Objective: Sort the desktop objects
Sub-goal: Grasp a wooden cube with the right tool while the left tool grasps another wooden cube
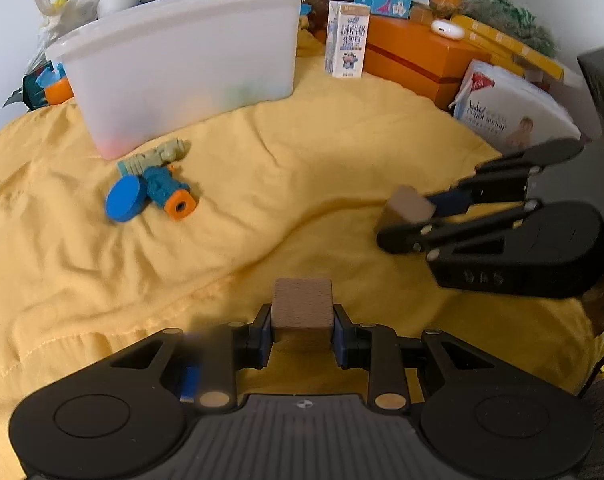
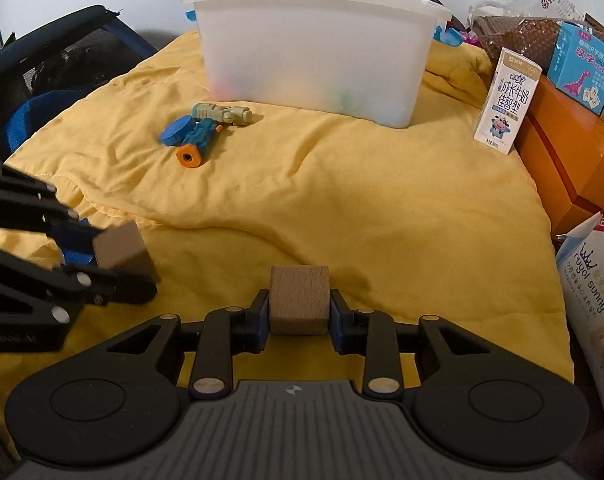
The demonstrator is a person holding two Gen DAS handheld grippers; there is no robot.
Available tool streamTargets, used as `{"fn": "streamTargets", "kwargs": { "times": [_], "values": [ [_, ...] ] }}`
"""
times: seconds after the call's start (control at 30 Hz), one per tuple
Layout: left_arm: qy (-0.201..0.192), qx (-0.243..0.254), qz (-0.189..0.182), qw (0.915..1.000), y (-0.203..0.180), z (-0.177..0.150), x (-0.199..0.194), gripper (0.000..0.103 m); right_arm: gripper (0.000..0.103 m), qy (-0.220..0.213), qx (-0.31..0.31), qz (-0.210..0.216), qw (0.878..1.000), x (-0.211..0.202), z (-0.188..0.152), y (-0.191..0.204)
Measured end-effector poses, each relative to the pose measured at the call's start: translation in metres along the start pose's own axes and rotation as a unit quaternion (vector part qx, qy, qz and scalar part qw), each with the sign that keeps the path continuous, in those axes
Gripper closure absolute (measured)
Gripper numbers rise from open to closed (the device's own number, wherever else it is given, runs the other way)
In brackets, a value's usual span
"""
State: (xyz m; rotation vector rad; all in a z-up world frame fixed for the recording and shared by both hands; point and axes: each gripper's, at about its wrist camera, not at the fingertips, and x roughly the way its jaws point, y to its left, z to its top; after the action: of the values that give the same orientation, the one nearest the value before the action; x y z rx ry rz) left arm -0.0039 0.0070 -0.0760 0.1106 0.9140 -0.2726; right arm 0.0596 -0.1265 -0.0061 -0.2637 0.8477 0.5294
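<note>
Both grippers clenched: left gripper (image 1: 302, 330) on a wooden cube (image 1: 302, 304), right gripper (image 2: 299, 322) on a second cube (image 2: 299, 299), both above the yellow cloth (image 2: 341, 200). I'd carry each high over the white bin (image 2: 313, 52) rim, centre it, then release one at a time.

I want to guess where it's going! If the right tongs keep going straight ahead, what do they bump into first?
Probably the white plastic bin. The right tongs, gripping a wooden cube, point across bare yellow cloth toward it, though depth is hard to judge.
</note>
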Motion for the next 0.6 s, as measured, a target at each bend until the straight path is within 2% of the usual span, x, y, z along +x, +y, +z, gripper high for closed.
{"fn": "streamTargets", "kwargs": {
  "times": [0.6],
  "values": [
    [-0.004, 0.011, 0.009, 0.9999, -0.0048, -0.0013, 0.0022, 0.07, 0.07, -0.009, -0.008, -0.001, 1.0, -0.0005, -0.0022, 0.0018]
  ]
}}
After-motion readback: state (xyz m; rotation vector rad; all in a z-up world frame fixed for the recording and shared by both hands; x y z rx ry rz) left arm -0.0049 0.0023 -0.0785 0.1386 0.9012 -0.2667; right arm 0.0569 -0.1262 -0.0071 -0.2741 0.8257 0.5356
